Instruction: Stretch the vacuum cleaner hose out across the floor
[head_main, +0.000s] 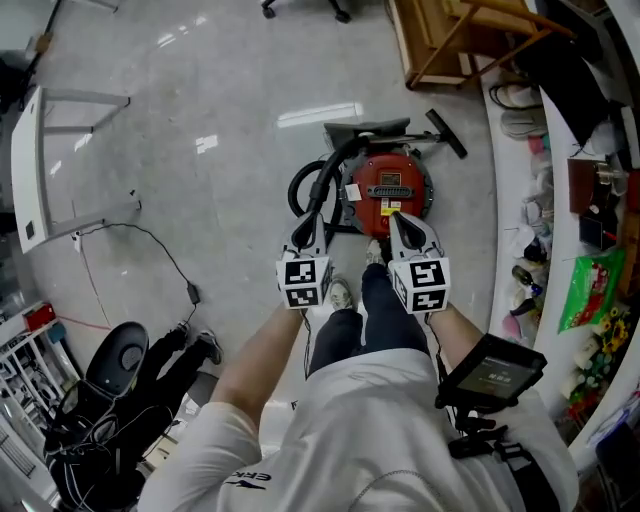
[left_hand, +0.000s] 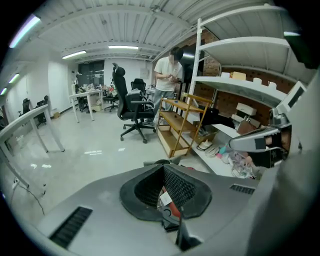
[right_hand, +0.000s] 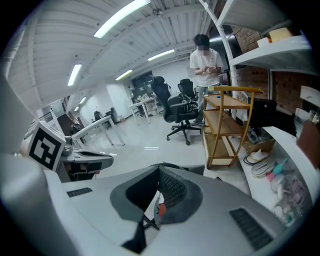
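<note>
Both closed, left gripper, right gripper, over vacuum, coiled hose, wooden rack beyond

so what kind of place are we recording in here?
Most likely an open-plan office or lab workspace. Swivel office chairs and desks stand on a polished floor, with a wooden shelf rack along the wall. A red vacuum cleaner sits at the person's feet.

smooth, glossy grey floor; vacuum cleaner of shiny red plastic, its hose matt black; shelf unit of pale wood.
</note>
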